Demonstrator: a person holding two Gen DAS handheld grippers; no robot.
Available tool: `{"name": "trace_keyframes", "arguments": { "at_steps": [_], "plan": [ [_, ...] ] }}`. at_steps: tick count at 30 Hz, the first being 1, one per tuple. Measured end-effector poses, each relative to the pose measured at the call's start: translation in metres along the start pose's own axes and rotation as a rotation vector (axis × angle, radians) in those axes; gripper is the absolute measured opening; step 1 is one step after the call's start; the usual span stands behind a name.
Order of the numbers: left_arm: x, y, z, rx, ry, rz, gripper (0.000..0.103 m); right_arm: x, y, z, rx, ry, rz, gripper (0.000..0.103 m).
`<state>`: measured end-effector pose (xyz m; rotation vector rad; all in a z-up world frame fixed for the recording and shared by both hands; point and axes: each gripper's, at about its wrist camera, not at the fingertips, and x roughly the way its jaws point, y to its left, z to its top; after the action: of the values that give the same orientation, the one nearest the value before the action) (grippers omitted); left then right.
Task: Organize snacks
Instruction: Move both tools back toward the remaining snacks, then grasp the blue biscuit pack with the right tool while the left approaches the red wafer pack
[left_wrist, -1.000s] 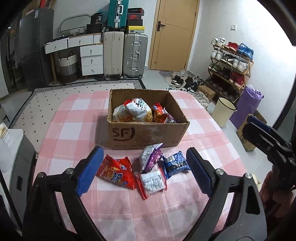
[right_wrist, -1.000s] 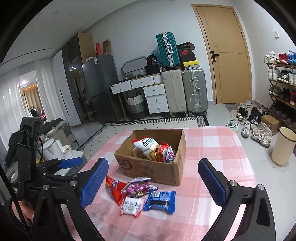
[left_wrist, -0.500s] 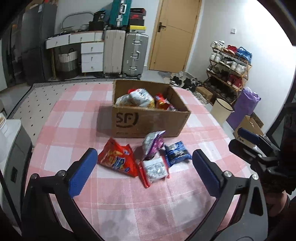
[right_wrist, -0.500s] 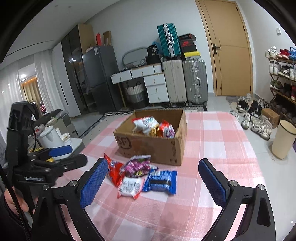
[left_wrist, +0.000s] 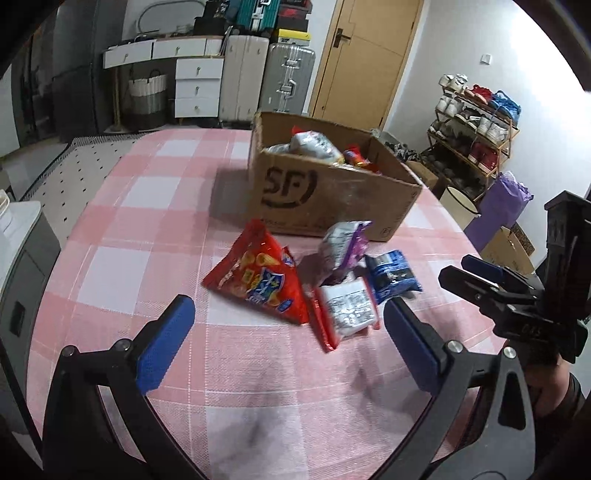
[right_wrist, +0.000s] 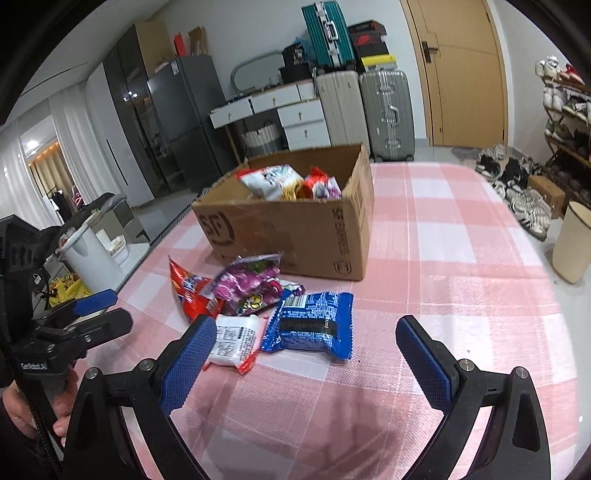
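Note:
A cardboard box (left_wrist: 332, 199) (right_wrist: 295, 232) holding several snack bags stands on the pink checked tablecloth (left_wrist: 122, 221). In front of it lie a red chip bag (left_wrist: 258, 280) (right_wrist: 188, 288), a purple bag (left_wrist: 343, 243) (right_wrist: 251, 280), a white packet (left_wrist: 347, 310) (right_wrist: 232, 339) and a blue packet (left_wrist: 391, 273) (right_wrist: 310, 325). My left gripper (left_wrist: 288, 343) hangs open just short of the red bag and white packet, nothing between its fingers. Low over the cloth, my right gripper (right_wrist: 306, 362) is open with the blue packet just ahead of its fingers, not touched.
The table's right edge drops to the floor, where a beige bin (right_wrist: 572, 243), shoes and a shoe rack (left_wrist: 476, 129) stand. Suitcases (right_wrist: 384, 110), white drawers and a dark fridge line the far wall. A white appliance (right_wrist: 92, 258) sits left of the table.
Both grippers have sunk toward the table and closer to the loose snacks. The left gripper's jaws stand wider than a second ago. The snacks and box have not moved.

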<state>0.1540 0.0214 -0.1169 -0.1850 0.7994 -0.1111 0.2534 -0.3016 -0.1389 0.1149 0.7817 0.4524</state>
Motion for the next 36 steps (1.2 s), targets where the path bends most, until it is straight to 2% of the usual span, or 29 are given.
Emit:
{"name": "trace_keyframes", "arguments": {
  "at_steps": [8,13,17,24,26,29,31,36],
  "plan": [
    [0.022,0.015,-0.006,-0.041,0.031,-0.011,0.102,0.037,-0.005,0.000,0.022,0.066,0.003,0.099],
    [0.037,0.024,-0.009,-0.067,0.069,-0.019,0.102,0.057,-0.008,0.001,0.034,0.099,0.018,0.089],
    [0.048,0.029,-0.011,-0.076,0.090,-0.031,0.102,0.068,-0.008,0.002,0.027,0.119,0.005,0.086],
    [0.057,0.037,-0.012,-0.097,0.106,-0.037,0.102,0.086,-0.007,0.002,0.019,0.160,-0.016,0.073],
    [0.059,0.039,-0.013,-0.100,0.111,-0.038,0.102,0.089,-0.002,0.001,-0.017,0.161,-0.050,0.070],
    [0.061,0.041,-0.013,-0.105,0.116,-0.039,0.102,0.093,0.001,0.000,-0.053,0.164,-0.082,0.062],
    [0.062,0.042,-0.014,-0.106,0.119,-0.036,0.102,0.093,0.002,-0.001,-0.074,0.161,-0.097,0.052],
    [0.058,0.040,-0.014,-0.100,0.115,-0.034,0.102,0.089,-0.002,-0.003,-0.059,0.149,-0.072,0.047]
  ]
}}
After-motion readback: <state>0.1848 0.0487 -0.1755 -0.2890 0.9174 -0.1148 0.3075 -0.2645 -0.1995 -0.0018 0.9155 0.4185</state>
